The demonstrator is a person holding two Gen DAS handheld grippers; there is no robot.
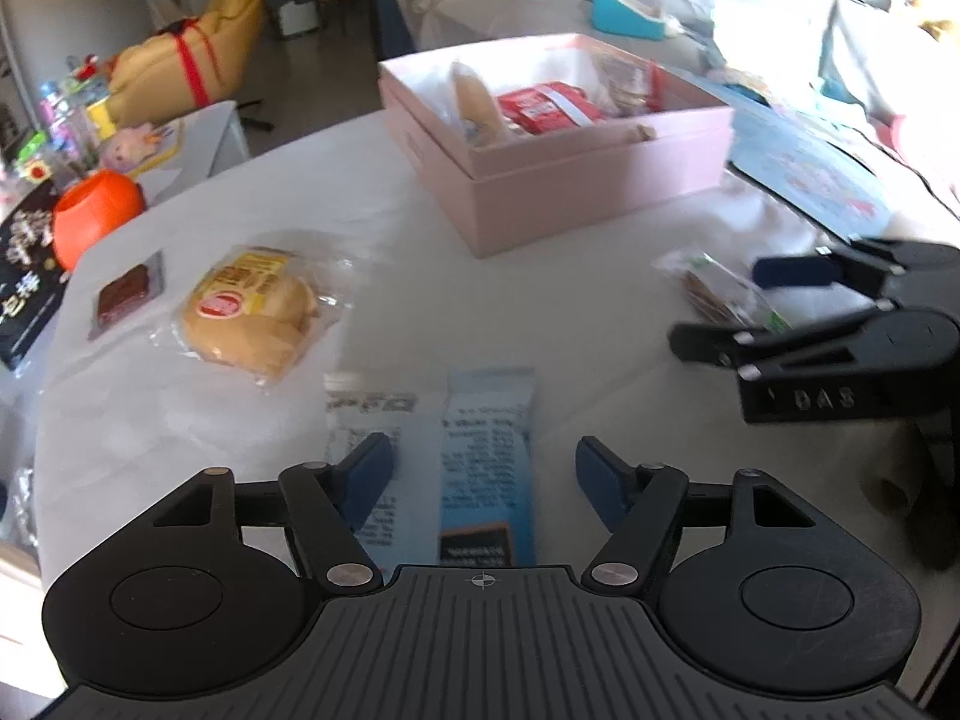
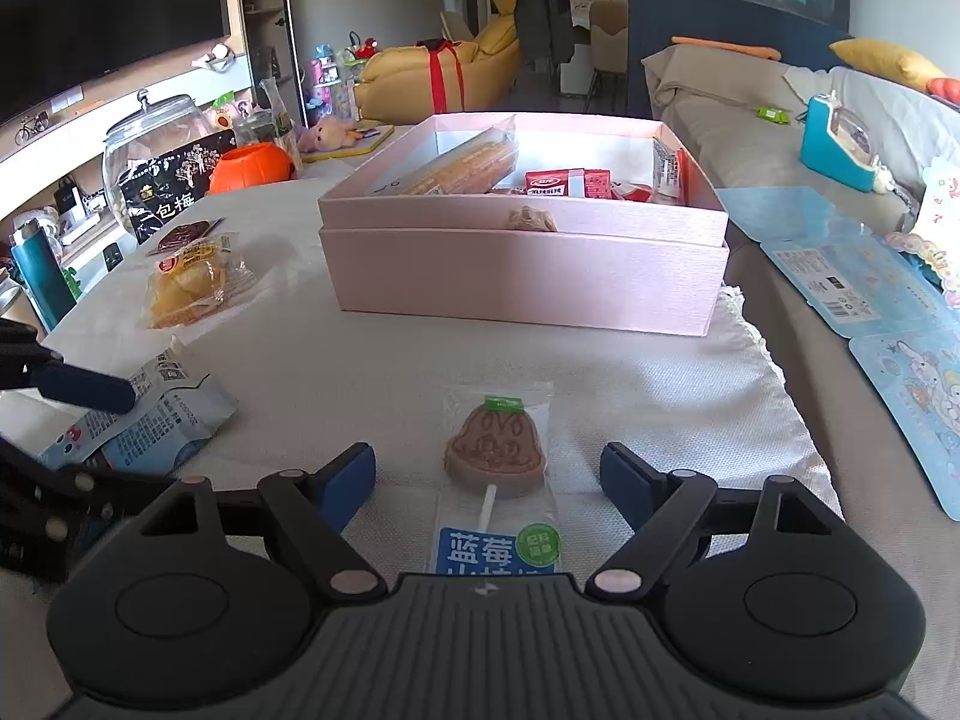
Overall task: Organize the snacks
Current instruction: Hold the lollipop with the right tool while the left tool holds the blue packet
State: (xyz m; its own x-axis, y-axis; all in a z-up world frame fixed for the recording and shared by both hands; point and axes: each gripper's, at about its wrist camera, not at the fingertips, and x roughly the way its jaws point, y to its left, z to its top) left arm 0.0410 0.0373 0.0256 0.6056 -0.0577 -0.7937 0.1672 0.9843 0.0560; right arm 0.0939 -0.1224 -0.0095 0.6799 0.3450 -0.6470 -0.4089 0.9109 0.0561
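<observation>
A pink box (image 1: 576,180) (image 2: 522,276) with several snacks inside stands at the far middle of the white cloth. My left gripper (image 1: 485,474) is open, its jaws on either side of a blue-and-white snack packet (image 1: 487,456) (image 2: 150,420) lying flat. My right gripper (image 2: 487,477) (image 1: 720,306) is open around a wrapped brown lollipop (image 2: 497,456) (image 1: 717,291) on the cloth. A bagged yellow bun (image 1: 252,312) (image 2: 192,282) and a small dark-red packet (image 1: 126,294) (image 2: 180,237) lie to the left.
An orange pumpkin bucket (image 1: 93,216) (image 2: 252,168), a glass jar (image 2: 150,156) and a black bag (image 1: 24,288) stand at the left edge. Blue printed cards (image 2: 870,288) (image 1: 810,174) lie to the right. A sofa with a blue case (image 2: 840,144) is behind.
</observation>
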